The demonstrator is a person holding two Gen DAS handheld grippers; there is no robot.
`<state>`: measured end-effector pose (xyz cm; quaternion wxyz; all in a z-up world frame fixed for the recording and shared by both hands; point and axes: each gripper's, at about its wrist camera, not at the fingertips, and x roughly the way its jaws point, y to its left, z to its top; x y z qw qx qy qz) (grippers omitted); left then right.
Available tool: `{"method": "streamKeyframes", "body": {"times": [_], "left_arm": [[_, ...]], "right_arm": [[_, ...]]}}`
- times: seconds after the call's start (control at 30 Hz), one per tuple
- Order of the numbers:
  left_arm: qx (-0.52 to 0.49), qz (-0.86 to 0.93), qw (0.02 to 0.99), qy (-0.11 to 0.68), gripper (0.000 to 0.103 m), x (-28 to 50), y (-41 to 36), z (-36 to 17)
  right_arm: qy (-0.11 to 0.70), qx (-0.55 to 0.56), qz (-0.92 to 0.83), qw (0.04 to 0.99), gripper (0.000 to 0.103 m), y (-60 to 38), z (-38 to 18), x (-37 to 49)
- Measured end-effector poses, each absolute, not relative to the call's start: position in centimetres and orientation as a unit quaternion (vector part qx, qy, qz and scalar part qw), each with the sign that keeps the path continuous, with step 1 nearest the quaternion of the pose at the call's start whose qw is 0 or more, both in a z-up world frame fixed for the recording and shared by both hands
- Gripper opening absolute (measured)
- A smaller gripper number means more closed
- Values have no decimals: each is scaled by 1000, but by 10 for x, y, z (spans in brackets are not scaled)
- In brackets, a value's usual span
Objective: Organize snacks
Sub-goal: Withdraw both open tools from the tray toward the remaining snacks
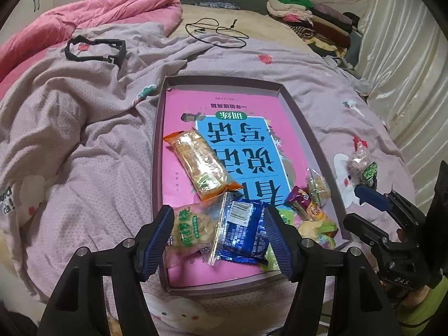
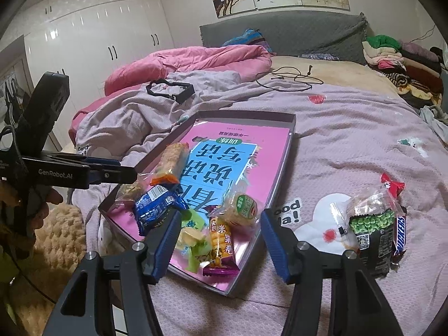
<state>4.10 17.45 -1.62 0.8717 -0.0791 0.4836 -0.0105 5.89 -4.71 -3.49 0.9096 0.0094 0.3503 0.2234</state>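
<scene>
A shallow mauve tray [image 1: 156, 151] with a pink book inside lies on the bed. In it are an orange-ended cracker packet [image 1: 201, 165], a pale rice-cracker packet [image 1: 190, 229], a blue packet [image 1: 243, 232] and a heap of small sweets [image 1: 310, 204]. My left gripper [image 1: 220, 226] stands open over the tray's near end, with the pale and blue packets lying flat between its pads. My right gripper [image 2: 221, 240] is open above the tray's [image 2: 291, 128] near corner, over a yellow rice-roll packet [image 2: 221, 240] and a round cracker [image 2: 242, 207], gripping neither.
Loose snacks [image 2: 372, 224] lie on the lilac sheet to the right of the tray: a green pea packet, a Snickers bar, a clear packet. A black plastic frame [image 1: 95, 50], a cable [image 1: 218, 33], a pink duvet [image 2: 196, 61] and folded clothes [image 2: 397, 56] lie further back.
</scene>
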Motion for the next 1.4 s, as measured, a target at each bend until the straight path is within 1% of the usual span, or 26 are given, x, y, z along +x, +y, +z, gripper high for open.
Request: {"method": "streamKeyframes", "body": {"times": [0.1,0.23,0.5,0.73,0.83,1.0,1.2,1.4], "left_arm": [[-75,-12,874,479,74,40,171,-12],[-71,-15,879,472,77,38,165,-6],[-69,-17,883,463,79,36,154,2],[-69,-15,889,453,80,33,148,9],[-65,-16,892,446,85,31,143,12],[-60,-18,896,439,88,29,135,18],[-59,-27,896,439,88,27,124,21],[-55,-34,896,440,88,26,116,22]], "right_arm": [[347,11,225,910,60,-48,-33,57],[338,11,224,914,63,-50,-29,53],[323,14,220,921,66,-54,-20,49],[313,21,214,925,67,-60,-13,47],[309,22,212,927,67,-62,-11,46],[300,21,206,931,71,-66,-7,43],[289,24,199,936,76,-73,-1,40],[284,26,194,939,77,-77,2,39]]}}
